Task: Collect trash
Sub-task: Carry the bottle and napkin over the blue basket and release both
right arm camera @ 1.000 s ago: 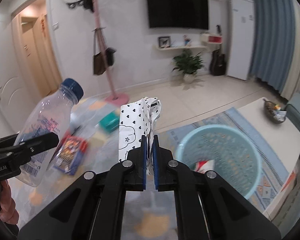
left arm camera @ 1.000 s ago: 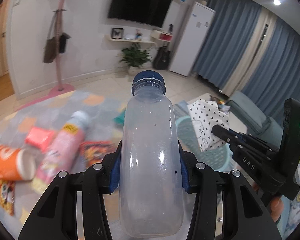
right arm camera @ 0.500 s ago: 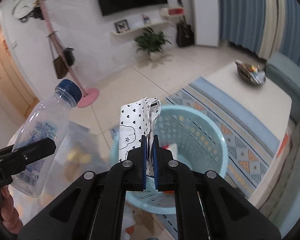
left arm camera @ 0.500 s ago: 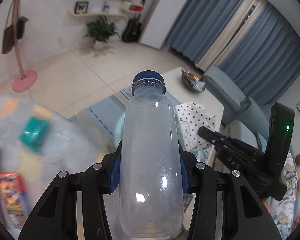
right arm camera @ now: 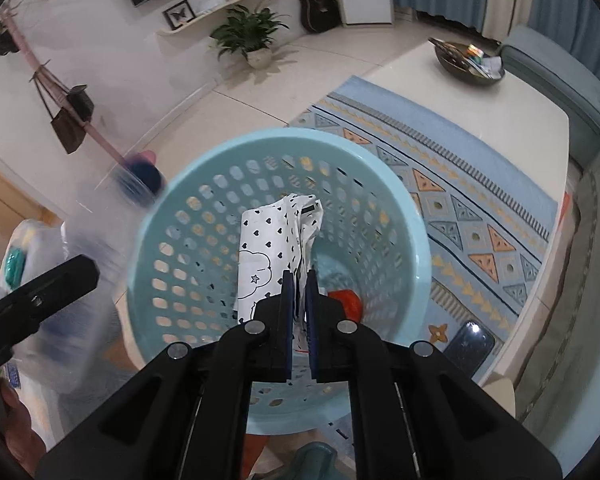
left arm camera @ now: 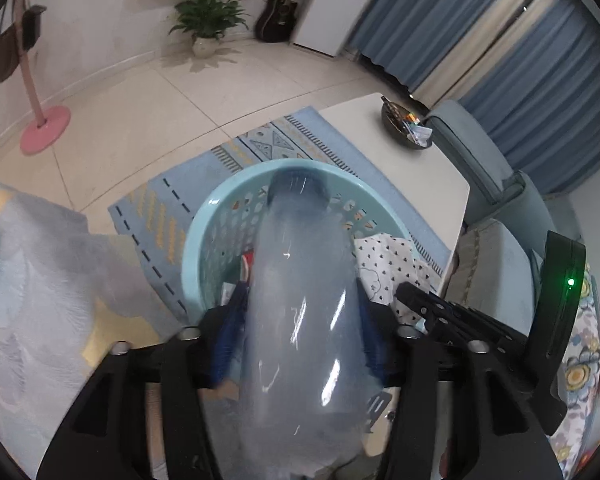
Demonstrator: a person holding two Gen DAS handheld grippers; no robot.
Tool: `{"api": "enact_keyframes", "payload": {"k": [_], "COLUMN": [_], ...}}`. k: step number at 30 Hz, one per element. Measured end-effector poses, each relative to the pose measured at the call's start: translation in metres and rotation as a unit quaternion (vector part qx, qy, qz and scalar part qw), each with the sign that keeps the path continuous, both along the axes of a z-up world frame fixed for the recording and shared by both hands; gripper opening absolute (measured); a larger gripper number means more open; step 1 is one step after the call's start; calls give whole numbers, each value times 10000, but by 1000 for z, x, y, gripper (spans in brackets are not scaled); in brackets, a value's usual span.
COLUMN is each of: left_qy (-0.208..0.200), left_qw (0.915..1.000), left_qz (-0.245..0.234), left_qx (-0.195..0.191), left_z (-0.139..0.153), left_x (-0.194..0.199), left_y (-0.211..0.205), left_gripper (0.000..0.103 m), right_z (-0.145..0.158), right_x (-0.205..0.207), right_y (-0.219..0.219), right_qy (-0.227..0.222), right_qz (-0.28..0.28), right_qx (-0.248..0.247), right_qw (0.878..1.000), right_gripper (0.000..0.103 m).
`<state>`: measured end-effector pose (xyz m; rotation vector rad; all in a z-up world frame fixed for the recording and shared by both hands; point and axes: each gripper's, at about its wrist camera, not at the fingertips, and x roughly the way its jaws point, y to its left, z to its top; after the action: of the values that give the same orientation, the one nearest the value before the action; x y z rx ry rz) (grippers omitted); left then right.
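Observation:
A clear plastic bottle point(left arm camera: 296, 240) with a blue cap lies between the fingers of my left gripper point(left arm camera: 299, 316). The jaws are opening, and the blurred bottle slides cap-first towards the light blue perforated basket point(left arm camera: 204, 224) just below. In the right wrist view the bottle point(right arm camera: 96, 232) is a blur at the basket's left rim. My right gripper point(right arm camera: 299, 280) is shut on a crumpled white wrapper with black hearts point(right arm camera: 268, 240), which it holds over the basket's mouth point(right arm camera: 416, 240). The same wrapper point(left arm camera: 384, 264) shows in the left wrist view.
A red piece of trash point(right arm camera: 346, 300) lies in the basket's bottom. The basket stands on a blue patterned rug point(right arm camera: 460, 168) beside a white low table point(right arm camera: 500, 92) bearing a dark bowl point(right arm camera: 468, 62). A dark phone point(right arm camera: 470, 346) lies near the table's edge. A grey-blue sofa point(left arm camera: 496, 184) stands behind the table.
Both grippers have swung from the littered floor to over the basket and tilted down. The left jaws have widened and the bottle has slid forward, now blurred. The right still clamps the wrapper.

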<state>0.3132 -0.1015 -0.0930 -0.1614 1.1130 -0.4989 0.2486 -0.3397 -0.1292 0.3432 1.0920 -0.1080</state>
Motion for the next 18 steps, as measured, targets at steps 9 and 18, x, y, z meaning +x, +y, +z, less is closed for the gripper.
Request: {"api": "enact_keyframes", "payload": {"k": [9, 18], "left_qy": [-246, -382], "left_qw": [9997, 9990], "left_qz": [10, 199], "left_qx": [-8, -95], "left_z": [11, 26], "left_x": [-13, -35], "left_y": [3, 36], "left_gripper": [71, 71], "right_z": [-4, 15], "right_x": [-5, -15], "right_y": [-6, 19], "right_qy": [41, -67], "right_qz": [-153, 70], "right_qx": [158, 65], "right_qw": [9997, 9999], "right_gripper": [54, 54]}}
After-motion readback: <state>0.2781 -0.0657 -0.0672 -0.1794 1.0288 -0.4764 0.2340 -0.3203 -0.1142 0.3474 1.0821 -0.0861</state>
